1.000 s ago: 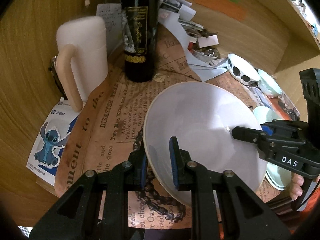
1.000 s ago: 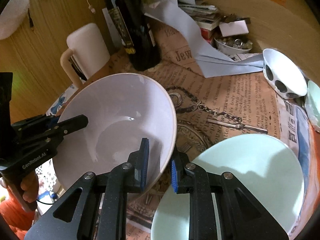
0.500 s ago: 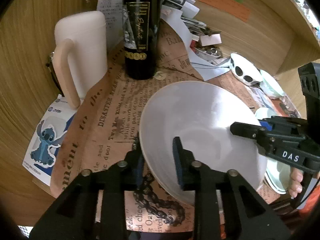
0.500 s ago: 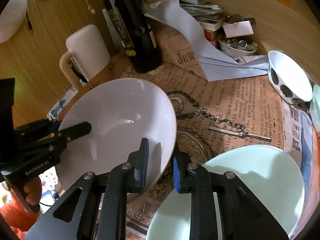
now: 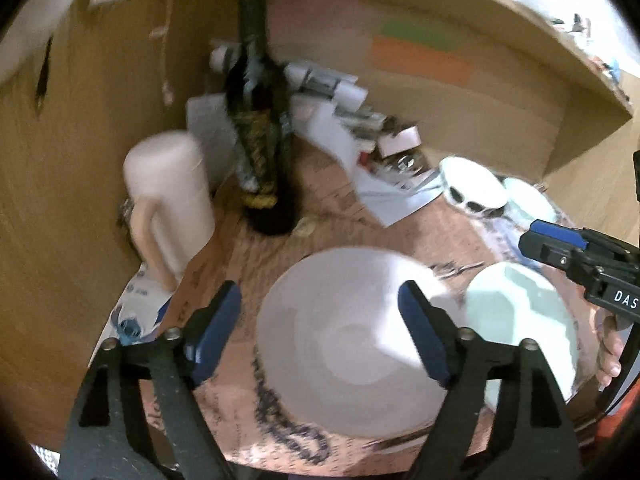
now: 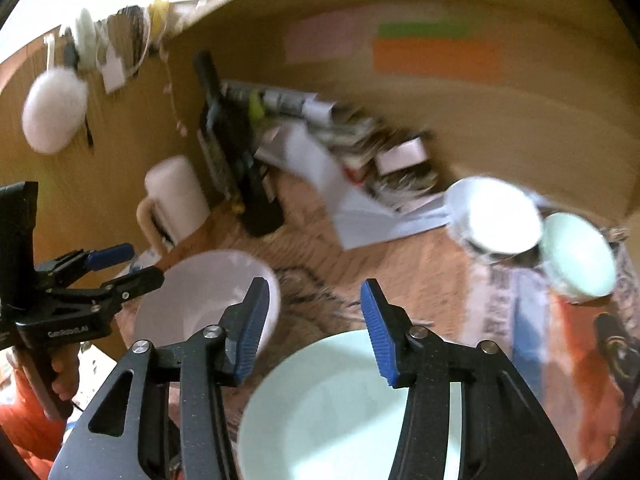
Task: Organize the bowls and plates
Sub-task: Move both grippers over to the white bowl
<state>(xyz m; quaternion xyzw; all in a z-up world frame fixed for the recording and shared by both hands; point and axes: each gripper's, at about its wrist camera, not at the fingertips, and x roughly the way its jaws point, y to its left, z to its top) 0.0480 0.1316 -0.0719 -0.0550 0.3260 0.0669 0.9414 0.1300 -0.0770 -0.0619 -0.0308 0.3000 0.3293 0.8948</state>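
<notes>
While both my tools gape wide (holding nothing), the white bowl (image 5: 360, 344) sits on the surface, green plate (image 5: 524, 320) at its 3 o'clock. Next, I think, I pick another dish.

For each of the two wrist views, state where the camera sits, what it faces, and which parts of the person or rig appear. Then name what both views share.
Left wrist: sits behind the open left gripper, facing the white bowl; the right gripper and a hand show at right.
Right wrist: sits behind the open right gripper, facing the pale green plate; the left gripper and hand show at left.
Shared: white bowl, pale green plate, dark bottle, mug.
</notes>
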